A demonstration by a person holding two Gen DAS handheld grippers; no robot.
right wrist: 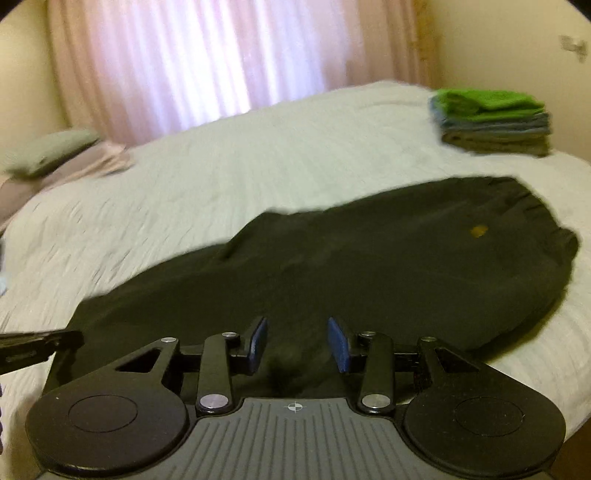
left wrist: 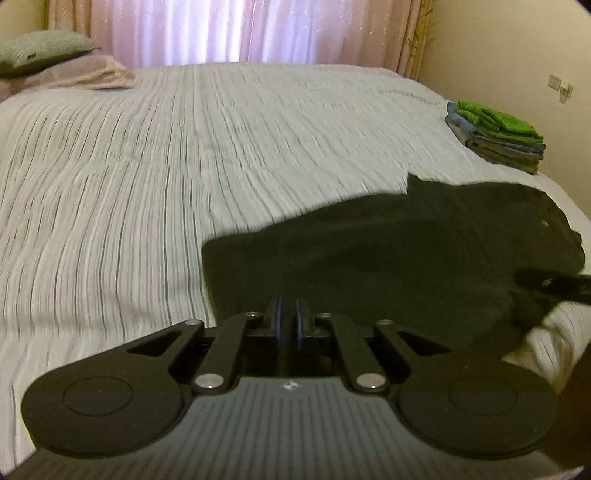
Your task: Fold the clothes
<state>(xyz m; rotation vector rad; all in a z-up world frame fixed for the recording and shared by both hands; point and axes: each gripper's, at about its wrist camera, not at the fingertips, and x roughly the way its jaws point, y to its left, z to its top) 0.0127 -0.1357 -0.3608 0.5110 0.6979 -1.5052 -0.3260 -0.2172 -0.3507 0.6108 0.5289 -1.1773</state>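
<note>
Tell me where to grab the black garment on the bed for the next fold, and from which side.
Take the black garment by its near hem, the edge closest to the right gripper, whose fingers stand open over it. Come in low from the near side of the bed. The cloth lies flat, so only an edge offers something to pinch, and the far end seems already bunched.

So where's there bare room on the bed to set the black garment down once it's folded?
Open bedspread runs from the black garment to the pillows and curtain. The corner holding the folded stack is crowded.
</note>
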